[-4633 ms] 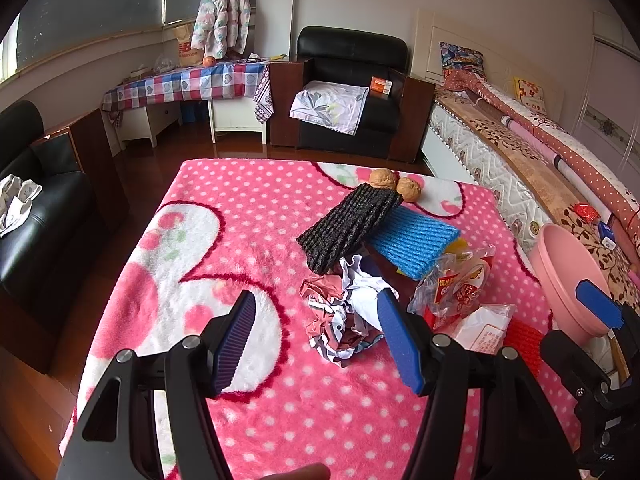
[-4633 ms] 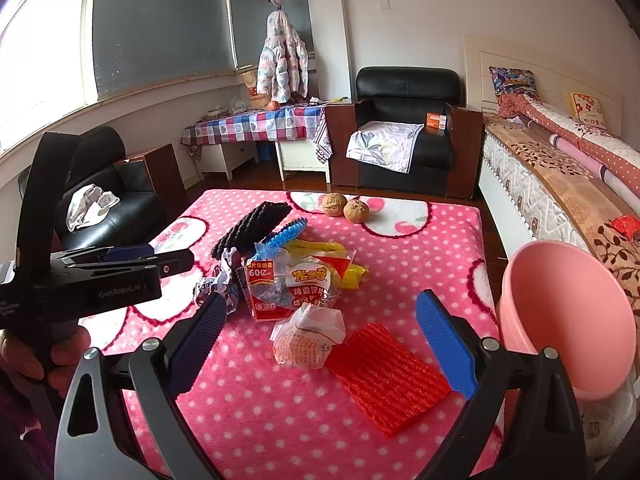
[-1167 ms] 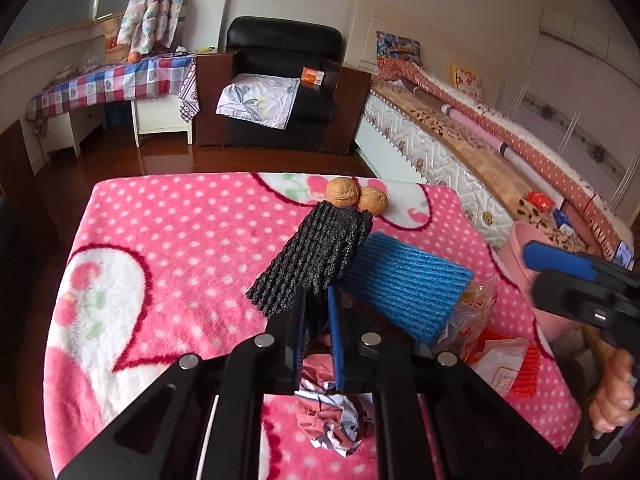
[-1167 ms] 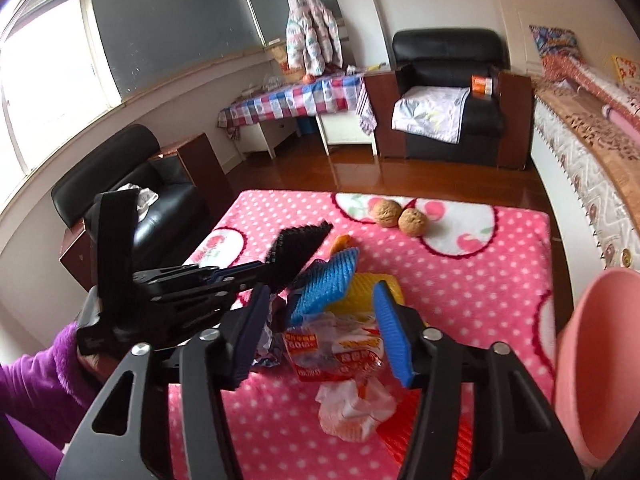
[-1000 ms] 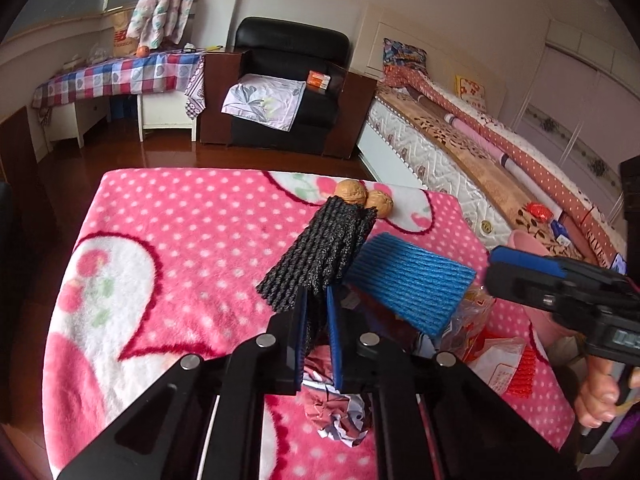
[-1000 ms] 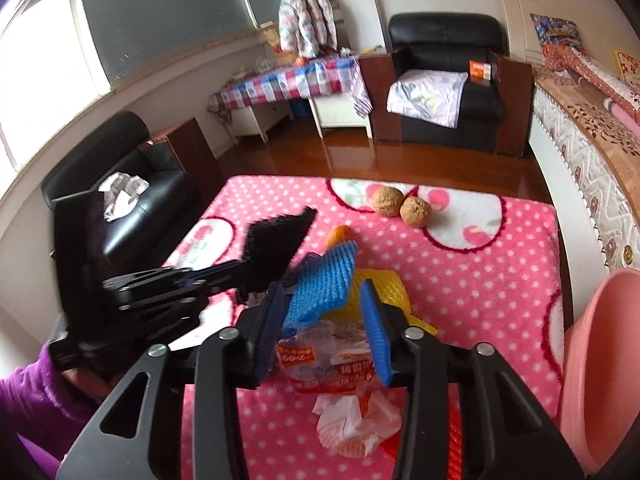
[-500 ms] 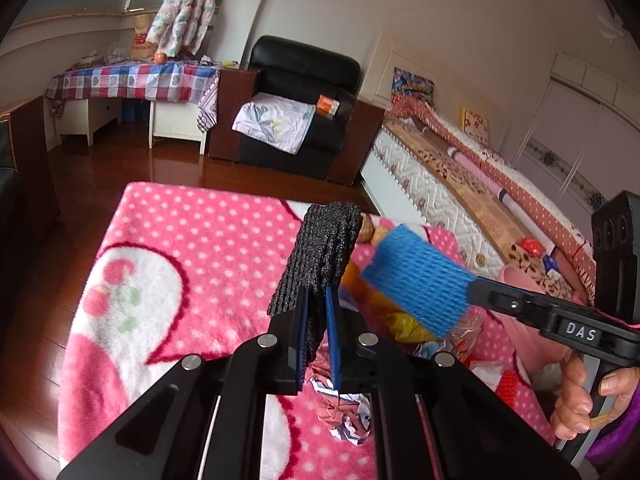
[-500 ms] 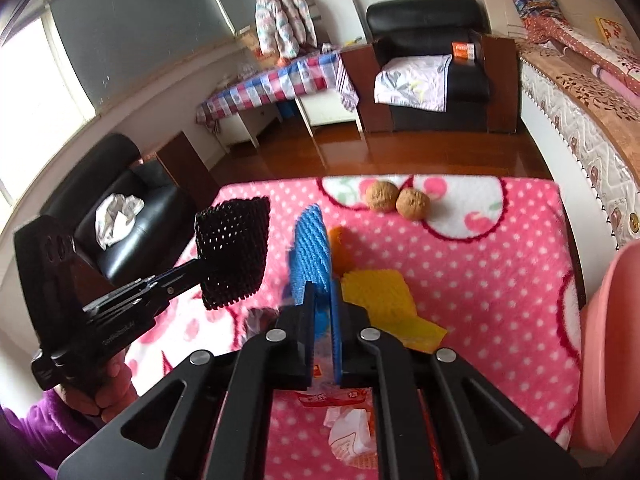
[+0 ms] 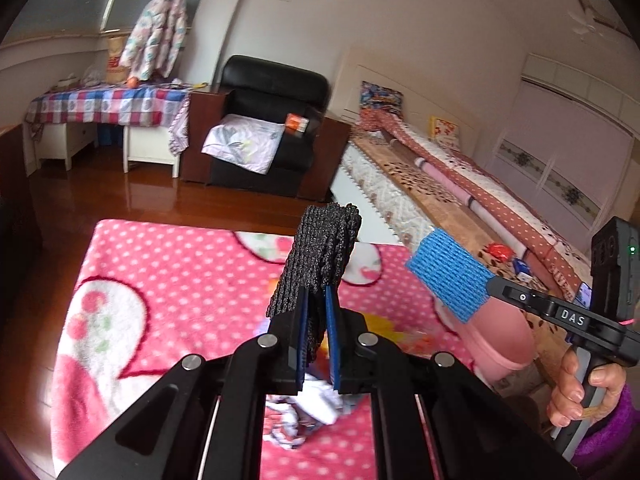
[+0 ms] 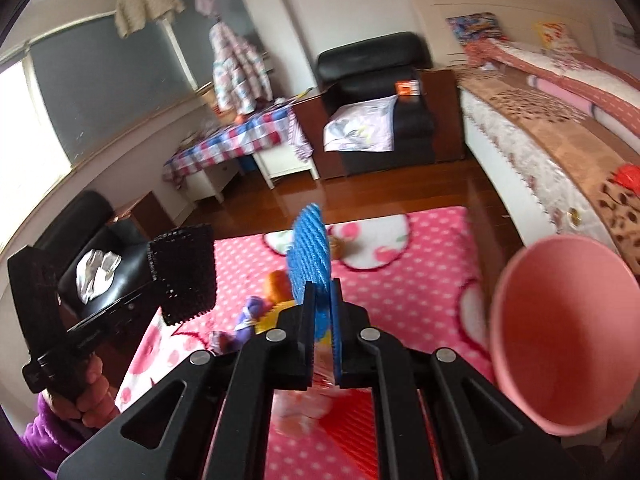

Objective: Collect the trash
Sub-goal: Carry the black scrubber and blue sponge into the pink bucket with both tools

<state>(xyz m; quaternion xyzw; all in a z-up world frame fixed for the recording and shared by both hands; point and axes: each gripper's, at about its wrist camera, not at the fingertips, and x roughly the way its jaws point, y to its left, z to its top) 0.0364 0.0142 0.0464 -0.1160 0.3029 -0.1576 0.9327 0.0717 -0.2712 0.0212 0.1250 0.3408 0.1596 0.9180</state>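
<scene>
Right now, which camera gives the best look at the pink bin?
The right wrist view. There the pink bin shows its whole open mouth and inside, close by at the right. The left wrist view catches only part of its rim, half hidden behind the blue foam net.

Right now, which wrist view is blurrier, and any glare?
Right wrist view: smeared across the room and the pink bin, window blown out at left. Left wrist view: sharper on the black foam net; blanket soft, sheen on the floor.

The left gripper (image 9: 316, 312) pinches black foam netting (image 9: 318, 256) above the pink polka-dot blanket (image 9: 180, 276).
</scene>
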